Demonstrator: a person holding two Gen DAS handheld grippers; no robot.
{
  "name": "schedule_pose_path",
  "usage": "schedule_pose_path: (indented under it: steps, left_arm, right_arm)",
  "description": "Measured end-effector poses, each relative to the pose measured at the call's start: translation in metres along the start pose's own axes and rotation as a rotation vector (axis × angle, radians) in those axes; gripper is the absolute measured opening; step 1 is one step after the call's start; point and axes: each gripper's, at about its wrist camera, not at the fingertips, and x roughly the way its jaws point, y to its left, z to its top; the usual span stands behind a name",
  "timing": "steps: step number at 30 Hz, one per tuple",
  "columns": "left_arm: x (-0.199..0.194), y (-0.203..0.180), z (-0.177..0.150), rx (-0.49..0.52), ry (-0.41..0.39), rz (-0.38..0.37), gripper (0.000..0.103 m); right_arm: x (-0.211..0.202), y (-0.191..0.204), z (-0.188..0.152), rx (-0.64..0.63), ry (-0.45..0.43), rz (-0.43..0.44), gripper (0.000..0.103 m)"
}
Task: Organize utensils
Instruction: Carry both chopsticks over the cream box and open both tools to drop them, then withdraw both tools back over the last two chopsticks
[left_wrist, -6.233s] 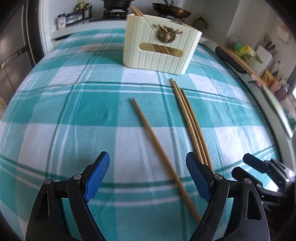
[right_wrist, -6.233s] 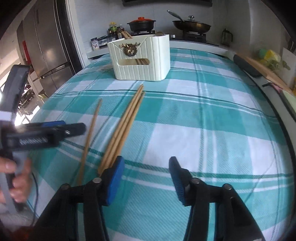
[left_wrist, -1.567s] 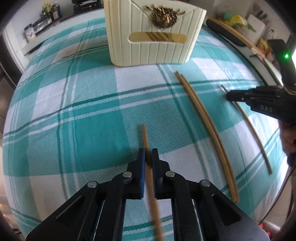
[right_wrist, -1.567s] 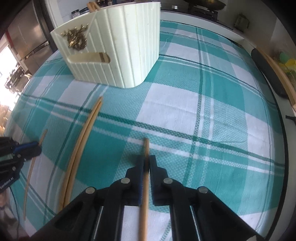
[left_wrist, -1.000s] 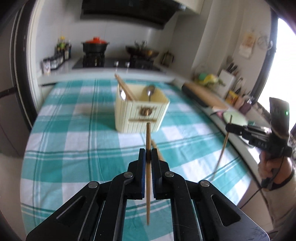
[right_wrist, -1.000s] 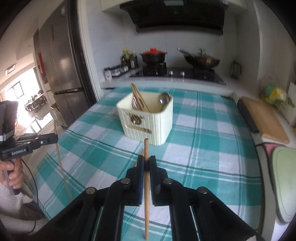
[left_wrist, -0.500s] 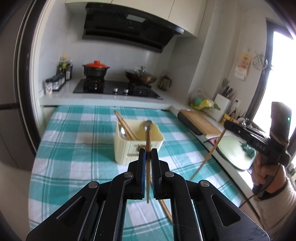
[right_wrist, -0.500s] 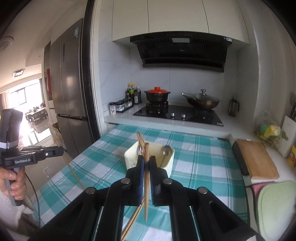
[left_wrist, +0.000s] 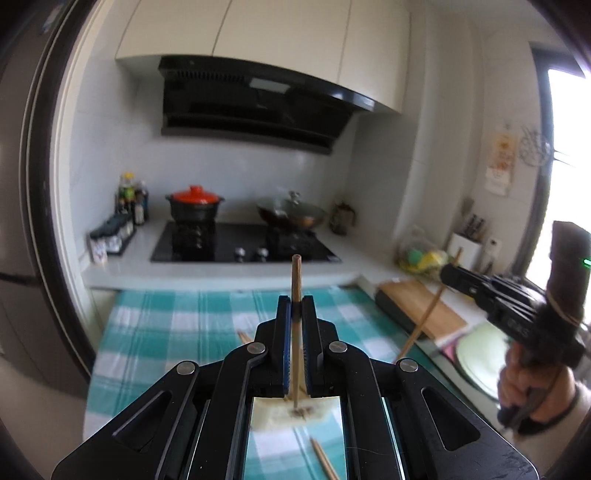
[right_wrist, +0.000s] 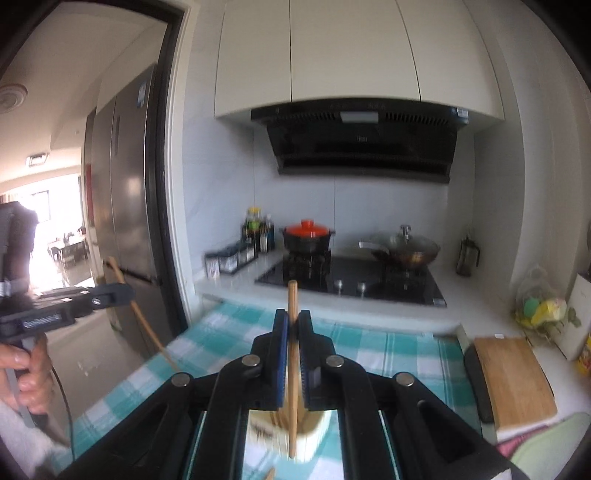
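Observation:
My left gripper (left_wrist: 296, 306) is shut on a wooden chopstick (left_wrist: 296, 280) and holds it upright, high above the table. The cream utensil holder (left_wrist: 295, 413) shows far below, between the gripper's arms. My right gripper (right_wrist: 292, 321) is shut on another chopstick (right_wrist: 292, 302), also upright, with the holder (right_wrist: 310, 432) under its lower end. Each gripper shows in the other's view: the right one (left_wrist: 448, 275) with its chopstick slanting down, the left one (right_wrist: 127, 291) likewise. A loose chopstick (left_wrist: 325, 458) lies on the teal checked cloth (left_wrist: 177, 332).
A stove with a red-lidded pot (left_wrist: 195, 206) and a wok (left_wrist: 291, 216) stands behind the table. A wooden cutting board (right_wrist: 513, 380) and a green mat (left_wrist: 480, 354) lie on the right counter. A fridge (right_wrist: 129, 221) stands at the left.
Both grippers have risen further and tilted up with their chopsticks. The holder has dropped to the bottom of both views, and the kitchen wall and hood fill the frames.

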Motion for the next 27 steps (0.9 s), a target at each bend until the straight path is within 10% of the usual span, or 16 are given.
schedule_pose_path:
  steps: [7,19,21,23,27]
  left_arm:
    - [0.074,0.015,-0.008,-0.017,0.046,0.063,0.004]
    - [0.180,0.035,-0.061,-0.069,0.365,0.072,0.005]
    - [0.183,0.039,-0.062,-0.105,0.379,0.079,0.012]
    - [0.176,0.042,-0.060,-0.139,0.375,0.068,0.040]
    - [0.142,0.038,-0.057,-0.084,0.356,0.072,0.048]
  right_arm:
    - [0.060,-0.003,-0.015,-0.013,-0.041,-0.003,0.006]
    - [0.186,-0.023,-0.080,0.112,0.340,0.090,0.008]
    - [0.191,-0.023,-0.081,0.139,0.343,0.100,0.012]
    - [0.186,-0.026,-0.076,0.171,0.322,0.103,0.037]
    - [0.145,-0.027,-0.053,0.183,0.229,0.095,0.040]
